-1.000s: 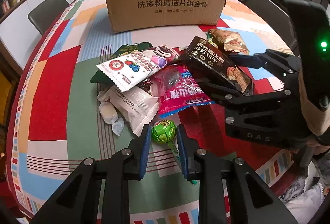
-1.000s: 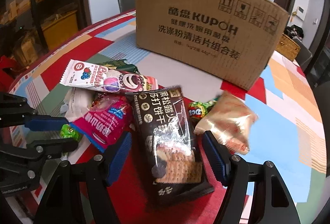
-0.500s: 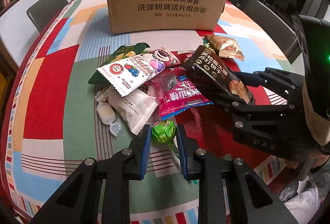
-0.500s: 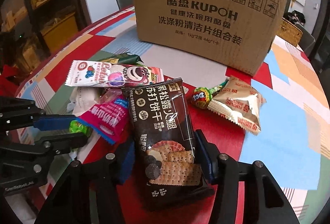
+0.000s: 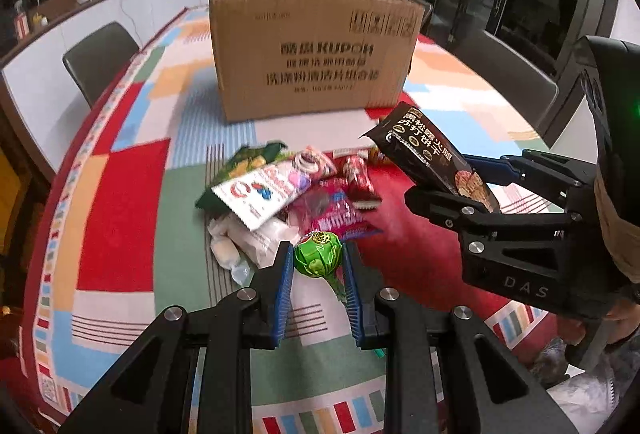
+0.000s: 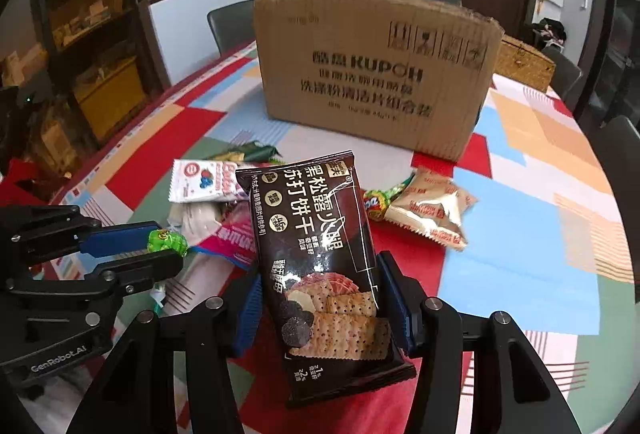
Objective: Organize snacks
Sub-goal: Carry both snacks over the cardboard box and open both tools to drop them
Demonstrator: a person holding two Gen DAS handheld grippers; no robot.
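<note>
Both came up off the table [image 5: 132,194] together: left gripper [image 5: 318,266] fingers pinched the green lollipop [image 5: 318,260], right gripper [image 6: 320,298] clamped the cracker packet [image 6: 320,254], cardboard box [image 5: 316,50] waiting beyond.

A green-wrapped lollipop [image 5: 318,260] sits pinched between blue pads, its stick running down toward 5 o'clock. At its 2 o'clock, a black cracker packet [image 6: 320,274] with Chinese print and pictured crackers is lifted clear of the counter, tilted, clamped at its lower end. On the counter at the lollipop's 12 o'clock lies the heap: a white strawberry-print wrapper [image 5: 266,190] over a dark green packet [image 5: 244,164], a pink packet [image 5: 334,214], a white pouch [image 5: 260,240]. A beige cracker pack [image 6: 432,212] lies at the black packet's 2 o'clock, touching a small yellow-green candy [image 6: 378,200]. The cardboard box [image 5: 316,50] stands upright beyond, at 12 o'clock.
</note>
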